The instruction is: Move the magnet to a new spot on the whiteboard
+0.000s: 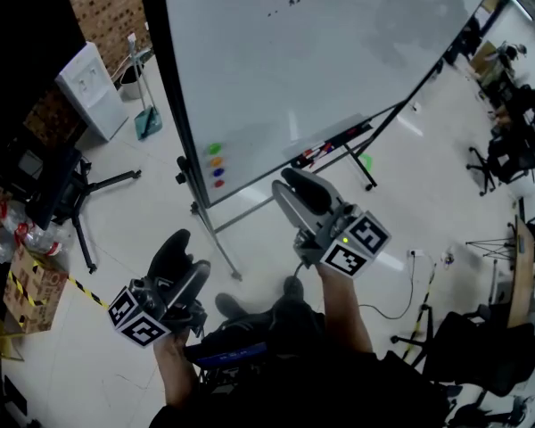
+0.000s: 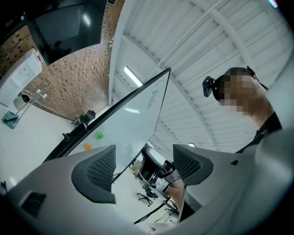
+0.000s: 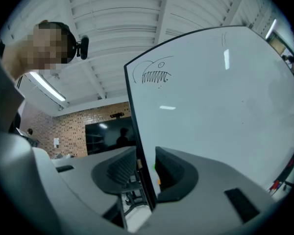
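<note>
The whiteboard [image 1: 321,52] stands on a wheeled frame ahead of me. Near its lower left corner sits a column of magnets: green [image 1: 214,149], orange [image 1: 216,161], blue [image 1: 218,173], red [image 1: 218,184]. My right gripper [image 1: 287,183] is raised below the board, open and holding nothing, well short of the magnets. Its own view shows the whiteboard [image 3: 215,97] edge-on between the jaws, with the green magnet [image 3: 154,167] far off. My left gripper [image 1: 192,251] hangs lower at the left, open and empty. Its view shows the whiteboard [image 2: 137,116] and the green magnet [image 2: 100,135].
A marker tray [image 1: 328,148] runs along the board's lower edge. The stand's legs [image 1: 216,239] reach toward me. A white cabinet [image 1: 91,89] and a dustpan [image 1: 147,121] stand at the left, a dark chair [image 1: 58,194] and a cardboard box [image 1: 31,288] nearer. Office chairs [image 1: 508,145] are at the right.
</note>
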A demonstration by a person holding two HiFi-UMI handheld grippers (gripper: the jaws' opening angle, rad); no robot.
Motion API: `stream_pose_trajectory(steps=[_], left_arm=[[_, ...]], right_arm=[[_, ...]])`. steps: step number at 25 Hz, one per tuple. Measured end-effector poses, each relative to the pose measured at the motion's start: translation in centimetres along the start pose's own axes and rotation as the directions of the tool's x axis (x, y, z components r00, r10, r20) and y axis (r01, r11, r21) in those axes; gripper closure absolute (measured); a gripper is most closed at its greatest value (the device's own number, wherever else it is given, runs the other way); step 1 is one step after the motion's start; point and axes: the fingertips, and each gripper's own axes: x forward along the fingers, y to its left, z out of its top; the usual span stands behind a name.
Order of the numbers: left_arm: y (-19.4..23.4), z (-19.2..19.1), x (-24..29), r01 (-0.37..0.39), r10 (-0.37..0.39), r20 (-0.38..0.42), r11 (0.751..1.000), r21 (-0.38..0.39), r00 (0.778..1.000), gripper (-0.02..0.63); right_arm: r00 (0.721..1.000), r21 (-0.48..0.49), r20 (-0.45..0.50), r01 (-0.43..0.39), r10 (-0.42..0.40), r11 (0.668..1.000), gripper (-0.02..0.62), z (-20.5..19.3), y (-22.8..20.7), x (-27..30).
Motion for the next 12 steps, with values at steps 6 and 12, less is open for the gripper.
stream_pose_trajectory(steps=[6,12], left_arm=[[-2.0,-1.5,2.0,-0.079,0.073,0.078,0.995,0.067,0.994,0.247],[-5.3,-6.6,6.6,-0.19,0.177,0.138,0.977,0.094,0.975,0.247]], right_arm=[[0.987,0.038,0.005,-0.16,0.16,0.986,0.446,1.2,-0.6,-1.7],[0.957,0.097,-0.01,-0.287,0.289,0.953,0.446,2.8,-4.3,-7.4]])
